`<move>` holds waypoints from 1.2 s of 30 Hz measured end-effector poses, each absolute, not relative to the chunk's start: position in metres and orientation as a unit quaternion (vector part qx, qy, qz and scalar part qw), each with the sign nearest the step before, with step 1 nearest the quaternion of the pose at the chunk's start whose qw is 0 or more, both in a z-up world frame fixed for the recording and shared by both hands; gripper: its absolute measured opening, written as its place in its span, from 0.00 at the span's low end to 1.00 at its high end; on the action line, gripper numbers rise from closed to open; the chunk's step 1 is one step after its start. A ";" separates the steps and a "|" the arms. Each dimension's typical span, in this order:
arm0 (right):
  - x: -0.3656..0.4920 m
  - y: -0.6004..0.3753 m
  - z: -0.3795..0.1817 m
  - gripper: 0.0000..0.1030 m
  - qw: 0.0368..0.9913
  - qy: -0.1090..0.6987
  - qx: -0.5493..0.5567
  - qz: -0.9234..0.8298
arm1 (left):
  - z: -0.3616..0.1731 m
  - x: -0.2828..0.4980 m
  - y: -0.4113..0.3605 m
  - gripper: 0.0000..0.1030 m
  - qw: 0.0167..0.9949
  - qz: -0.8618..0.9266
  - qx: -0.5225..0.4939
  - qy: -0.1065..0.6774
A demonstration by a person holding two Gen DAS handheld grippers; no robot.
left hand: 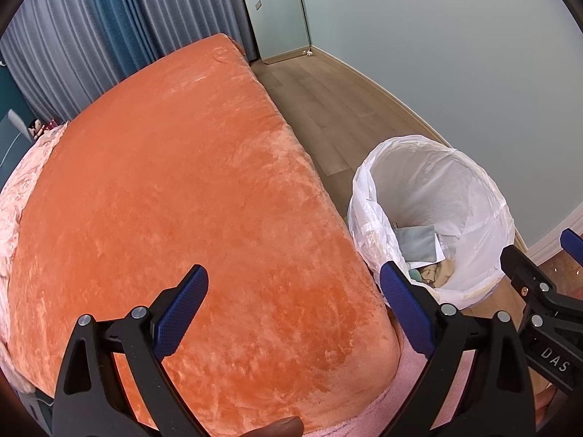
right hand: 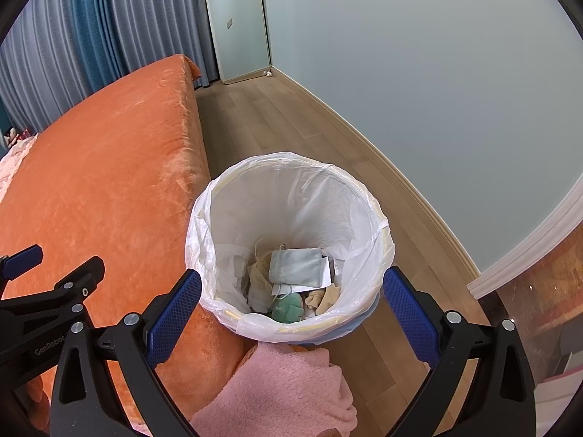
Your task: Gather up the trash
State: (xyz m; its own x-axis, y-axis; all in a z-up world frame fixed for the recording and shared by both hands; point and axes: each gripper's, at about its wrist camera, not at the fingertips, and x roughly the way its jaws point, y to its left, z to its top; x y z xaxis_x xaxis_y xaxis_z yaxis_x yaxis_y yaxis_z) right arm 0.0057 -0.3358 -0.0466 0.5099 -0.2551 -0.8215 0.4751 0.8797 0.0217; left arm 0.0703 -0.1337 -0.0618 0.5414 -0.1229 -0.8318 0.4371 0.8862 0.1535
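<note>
Task looks near its end. Trash bin [right hand: 291, 244] beside the bed [right hand: 102, 182], lined with a white bag [right hand: 204, 225], standing on wood floor [right hand: 291, 123]. Trash already inside at the bottom: a pale grey-green pouch or mask [right hand: 298, 266], white paper [right hand: 333, 273], a green soft lump [right hand: 288, 309], beige crumpled bits [right hand: 328, 296]. No loose trash seen on the orange bed cover [left hand: 182, 200] nor on the visible floor. Nothing obvious left to pick up, judging from these views alone; areas behind the cameras not shown. Possibly remaining: tying or lifting the bag.

Left claw [left hand: 293, 307] wide open, empty, hovering over the near end of the bed, pointed along the cover, bin off to its right side. Right claw [right hand: 291, 311] also wide open, empty, held above and just short of the bin rim, looking down into the opening; blue pads flank the bin's near edge without touching, as far as can be told. Pink fuzzy cloth [right hand: 288, 393] low in the right view, below the bin. Both claws close together, side by side, each visible in the other's view.
</note>
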 end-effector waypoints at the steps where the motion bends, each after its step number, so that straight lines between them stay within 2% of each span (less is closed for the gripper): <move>1: 0.006 -0.336 -0.047 0.93 0.860 0.447 0.123 -0.212 | -0.062 0.070 -0.134 0.88 0.860 -0.164 0.176 0.450; 36: 0.005 -0.333 -0.051 0.93 0.860 0.448 0.123 -0.211 | -0.068 0.067 -0.140 0.88 0.860 -0.161 0.186 0.447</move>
State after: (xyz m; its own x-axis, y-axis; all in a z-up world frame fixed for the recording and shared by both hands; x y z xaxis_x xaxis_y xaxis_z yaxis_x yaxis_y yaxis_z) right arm 0.0053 -0.3335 -0.0512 0.5088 -0.2528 -0.8229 0.4730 0.8808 0.0219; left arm 0.0666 -0.1398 -0.0680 0.5485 -0.1114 -0.8287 0.4433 0.8790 0.1753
